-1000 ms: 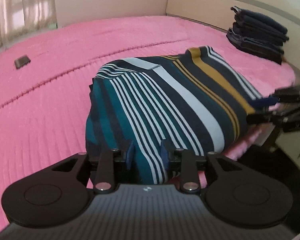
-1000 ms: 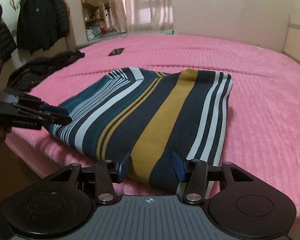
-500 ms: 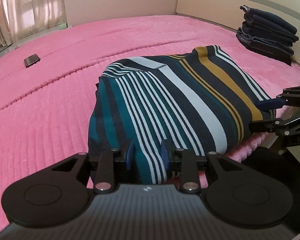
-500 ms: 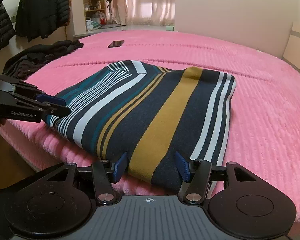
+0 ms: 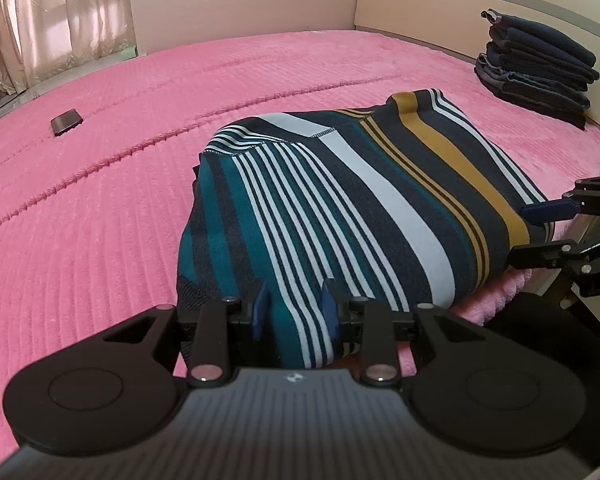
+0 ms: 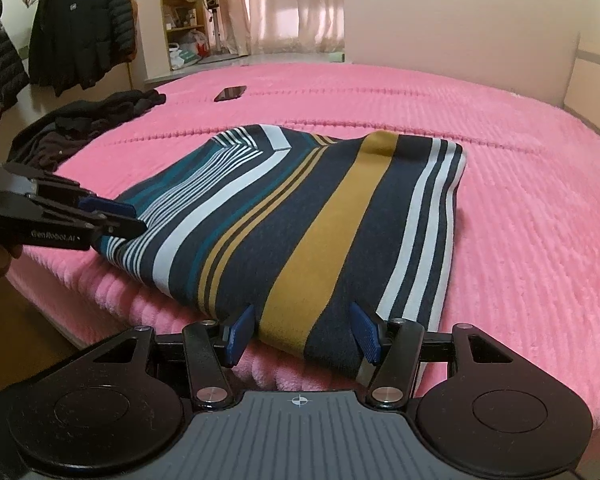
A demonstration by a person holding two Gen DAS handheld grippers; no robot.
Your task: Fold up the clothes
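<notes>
Now striped garment folded flat on pink bedspread; stripes navy, mustard, teal, white

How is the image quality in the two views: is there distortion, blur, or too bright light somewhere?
Left wrist view: strong fisheye bending of the pink bed; the striped garment is sharp; the curtain is backlit and pale; dark vignette in the corners. Right wrist view: same barrel distortion; the window curtain is washed out; the garment stripes stay crisp under soft light without hard shadows.
</notes>
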